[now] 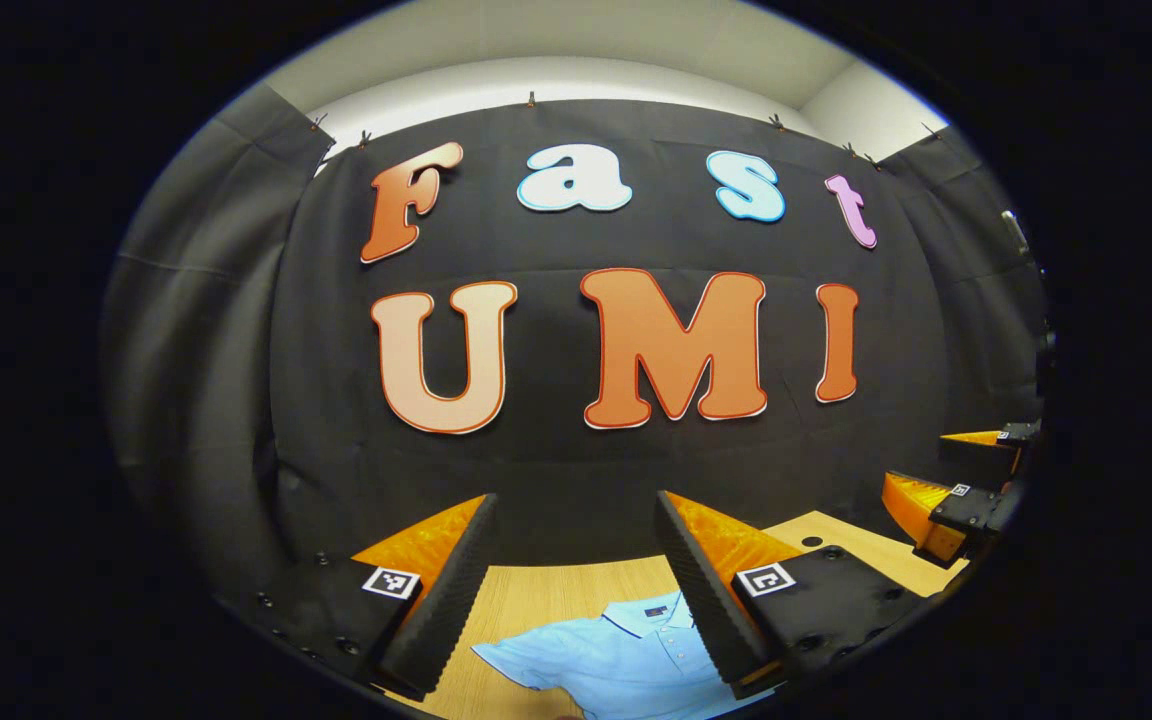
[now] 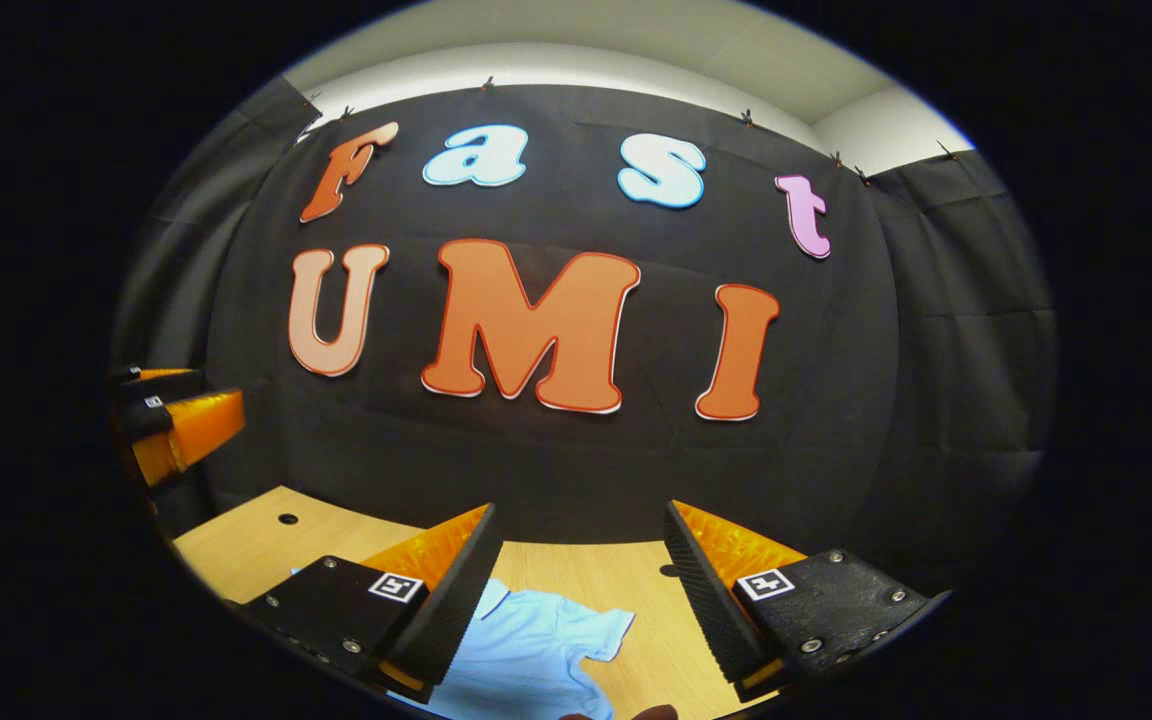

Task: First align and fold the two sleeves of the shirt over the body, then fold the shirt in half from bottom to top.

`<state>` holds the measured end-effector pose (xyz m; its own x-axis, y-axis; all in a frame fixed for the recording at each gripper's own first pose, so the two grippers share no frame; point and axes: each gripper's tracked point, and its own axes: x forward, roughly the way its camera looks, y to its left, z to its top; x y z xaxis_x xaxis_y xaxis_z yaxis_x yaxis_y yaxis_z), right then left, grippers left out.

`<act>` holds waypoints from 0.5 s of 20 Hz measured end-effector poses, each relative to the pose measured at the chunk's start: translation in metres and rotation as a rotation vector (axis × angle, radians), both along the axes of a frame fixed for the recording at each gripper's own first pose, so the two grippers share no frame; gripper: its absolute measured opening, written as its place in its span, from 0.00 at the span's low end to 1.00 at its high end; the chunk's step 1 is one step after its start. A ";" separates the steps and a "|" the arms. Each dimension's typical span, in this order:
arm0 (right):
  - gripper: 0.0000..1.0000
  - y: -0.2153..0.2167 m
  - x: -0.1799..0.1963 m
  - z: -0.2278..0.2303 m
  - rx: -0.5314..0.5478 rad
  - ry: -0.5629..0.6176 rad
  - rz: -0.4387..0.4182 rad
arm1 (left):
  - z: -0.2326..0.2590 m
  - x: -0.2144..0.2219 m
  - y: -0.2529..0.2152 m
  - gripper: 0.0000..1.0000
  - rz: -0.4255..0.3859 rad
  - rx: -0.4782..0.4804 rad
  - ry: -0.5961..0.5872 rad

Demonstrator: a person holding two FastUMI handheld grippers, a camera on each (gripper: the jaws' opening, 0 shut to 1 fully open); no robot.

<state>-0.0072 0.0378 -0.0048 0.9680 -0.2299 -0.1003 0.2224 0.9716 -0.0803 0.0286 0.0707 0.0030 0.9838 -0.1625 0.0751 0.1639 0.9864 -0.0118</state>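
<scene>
A light blue polo shirt [image 1: 626,655] lies flat on the wooden table [image 1: 556,590], collar toward the booth wall. In the left gripper view its collar, button placket and one short sleeve show below my left gripper [image 1: 576,570], which is held open above the table with nothing between its fingers. In the right gripper view the shirt [image 2: 526,650] shows its other short sleeve spread out sideways. My right gripper [image 2: 581,575] is open too, well above the cloth. Each view shows the other gripper at its edge: the right gripper [image 1: 956,490] and the left gripper [image 2: 176,420].
The black cloth wall stands close behind the table's far edge. Small dark holes [image 2: 287,519] are set in the tabletop [image 2: 626,580] near that edge. Bare wood lies on both sides of the shirt.
</scene>
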 end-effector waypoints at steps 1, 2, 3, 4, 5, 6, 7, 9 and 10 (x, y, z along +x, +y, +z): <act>0.98 -0.005 0.003 -0.006 -0.010 0.022 -0.005 | -0.002 -0.001 0.003 0.99 0.016 -0.002 0.007; 0.98 -0.010 0.008 -0.011 -0.018 0.042 -0.003 | -0.005 -0.002 0.007 1.00 0.038 -0.006 0.017; 0.98 -0.017 0.013 -0.018 -0.024 0.063 -0.006 | -0.007 -0.002 0.012 0.99 0.063 -0.007 0.029; 0.98 -0.023 0.020 -0.026 -0.028 0.091 -0.007 | -0.008 -0.003 0.015 0.99 0.087 -0.003 0.036; 0.98 -0.028 0.025 -0.036 -0.025 0.125 -0.007 | -0.008 -0.004 0.018 0.99 0.108 0.000 0.034; 0.98 -0.032 0.031 -0.044 -0.010 0.153 -0.001 | -0.008 -0.003 0.021 0.99 0.128 0.006 0.034; 0.98 -0.033 0.035 -0.049 0.017 0.171 0.011 | -0.008 -0.003 0.025 0.99 0.153 0.017 0.037; 0.98 -0.038 0.048 -0.061 0.061 0.206 0.023 | -0.006 -0.007 0.030 0.99 0.196 0.032 0.036; 0.98 -0.043 0.056 -0.068 0.070 0.225 0.027 | -0.005 -0.009 0.030 0.99 0.214 0.038 0.035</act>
